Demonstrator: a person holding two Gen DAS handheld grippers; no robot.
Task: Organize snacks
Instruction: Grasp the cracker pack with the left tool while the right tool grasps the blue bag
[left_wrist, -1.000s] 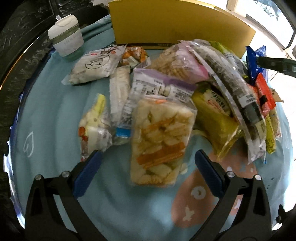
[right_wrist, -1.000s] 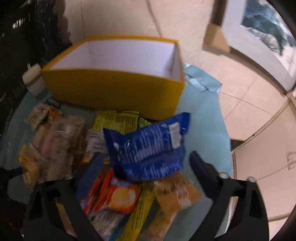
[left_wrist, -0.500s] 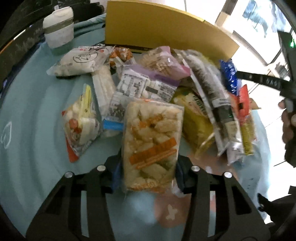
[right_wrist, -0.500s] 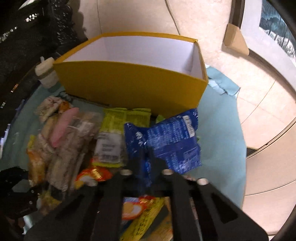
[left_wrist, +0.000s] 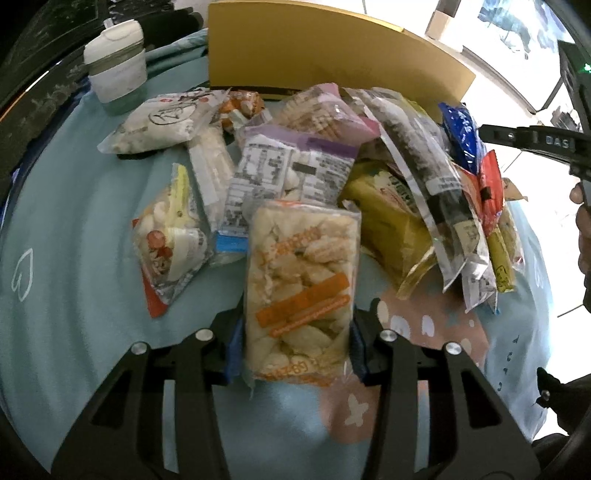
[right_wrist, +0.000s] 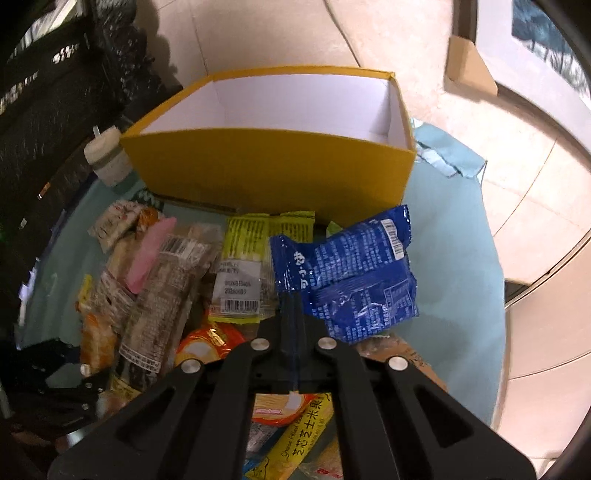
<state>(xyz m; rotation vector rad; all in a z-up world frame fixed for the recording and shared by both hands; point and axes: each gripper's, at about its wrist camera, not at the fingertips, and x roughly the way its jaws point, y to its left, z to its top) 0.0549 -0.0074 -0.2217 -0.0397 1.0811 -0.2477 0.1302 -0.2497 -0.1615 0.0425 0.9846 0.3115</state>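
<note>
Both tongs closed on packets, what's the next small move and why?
Probably lift both and carry them to the open yellow cardboard box. The left tongs pinch the clear bag of pale puffed snacks, the right tongs pinch the blue foil packet, and the box looks empty.

The yellow box (left_wrist: 332, 70) is cut by the top edge in the left wrist view, so its inside stays unseen there. The clear bag of rice crackers (left_wrist: 301, 291) covers the inner faces of the left gripper's (left_wrist: 295, 343) blue pads and part of the purple-topped label bag (left_wrist: 291, 173) behind it. The blue packet (right_wrist: 354, 273) hides the right gripper's (right_wrist: 293, 306) fingertips where they pinch its corner. The yellow corn stick packet (right_wrist: 303, 439) runs under the gripper frame and off the bottom edge. The white lidded cup (right_wrist: 107, 162) is blurred, half behind the box.
</note>
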